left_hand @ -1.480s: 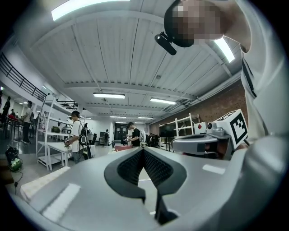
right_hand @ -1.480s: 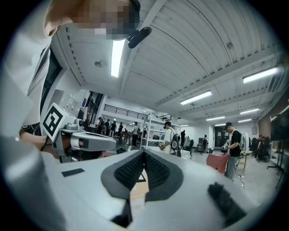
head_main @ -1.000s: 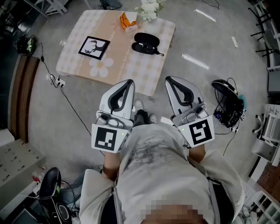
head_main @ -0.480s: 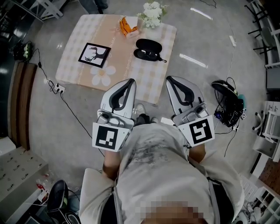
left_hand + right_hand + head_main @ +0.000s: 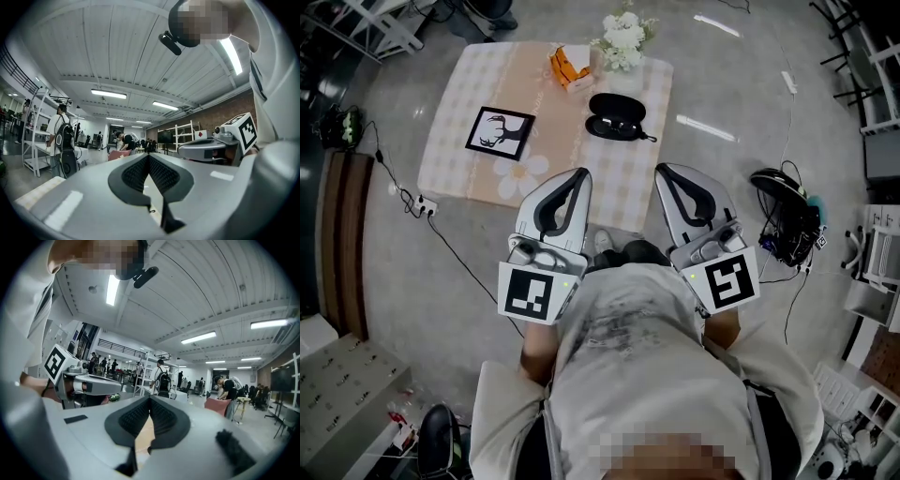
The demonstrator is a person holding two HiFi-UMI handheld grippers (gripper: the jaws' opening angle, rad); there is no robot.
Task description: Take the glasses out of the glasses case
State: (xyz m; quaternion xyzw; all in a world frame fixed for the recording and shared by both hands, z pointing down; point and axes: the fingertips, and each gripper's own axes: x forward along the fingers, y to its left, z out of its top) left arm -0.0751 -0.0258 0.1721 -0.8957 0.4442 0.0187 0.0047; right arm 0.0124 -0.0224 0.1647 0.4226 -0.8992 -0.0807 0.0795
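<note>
A: Where is the glasses case?
B: The glasses case (image 5: 616, 116) lies open on the far right part of the table (image 5: 572, 159), with the glasses (image 5: 610, 128) in its nearer half. It sits just below the white flowers (image 5: 623, 33), right of the orange box (image 5: 569, 66).
A: And the jaws?
B: Well apart from it, held by the person's chest with tips toward the table's near edge. Left gripper (image 5: 578, 174) — jaws together, nothing between them. Right gripper (image 5: 662, 171) — the same, pads meeting.
A: Anything else there?
B: A framed deer picture (image 5: 499, 133), left of the case
</note>
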